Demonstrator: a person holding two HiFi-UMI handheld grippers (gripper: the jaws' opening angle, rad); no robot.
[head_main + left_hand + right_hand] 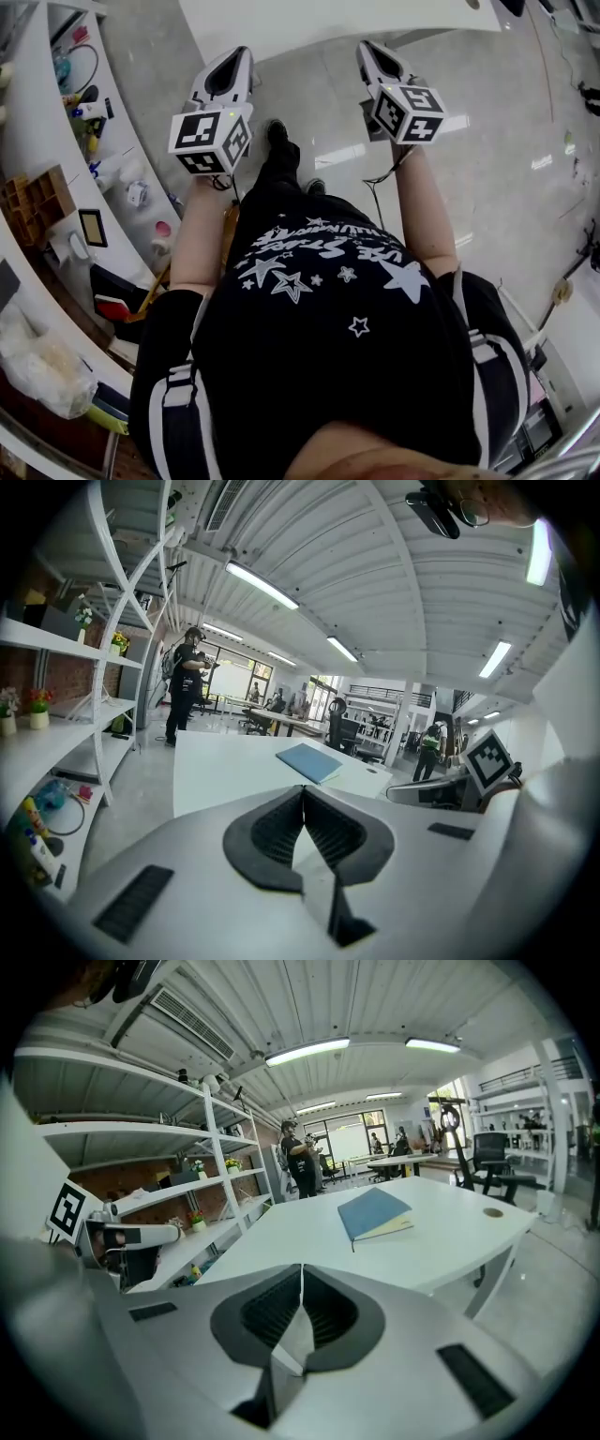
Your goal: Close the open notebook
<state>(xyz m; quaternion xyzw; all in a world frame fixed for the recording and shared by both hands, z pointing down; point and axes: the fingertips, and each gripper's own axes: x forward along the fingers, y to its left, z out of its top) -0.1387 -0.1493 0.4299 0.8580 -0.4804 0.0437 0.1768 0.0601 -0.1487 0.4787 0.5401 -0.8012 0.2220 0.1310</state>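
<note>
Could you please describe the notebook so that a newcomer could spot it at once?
Find the big white table that stands beside the white shelving. On its top lies the notebook, flat and closed. It is the only blue thing there, with pale page edges showing along one side.

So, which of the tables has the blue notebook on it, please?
The nearest white table, the one with a round hole; the blue notebook lies closed on it, unlike the far tables.

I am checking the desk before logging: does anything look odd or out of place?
Nothing stands out. The blue notebook lies flat and closed on the white table, and nothing looks spilled or damaged.
</note>
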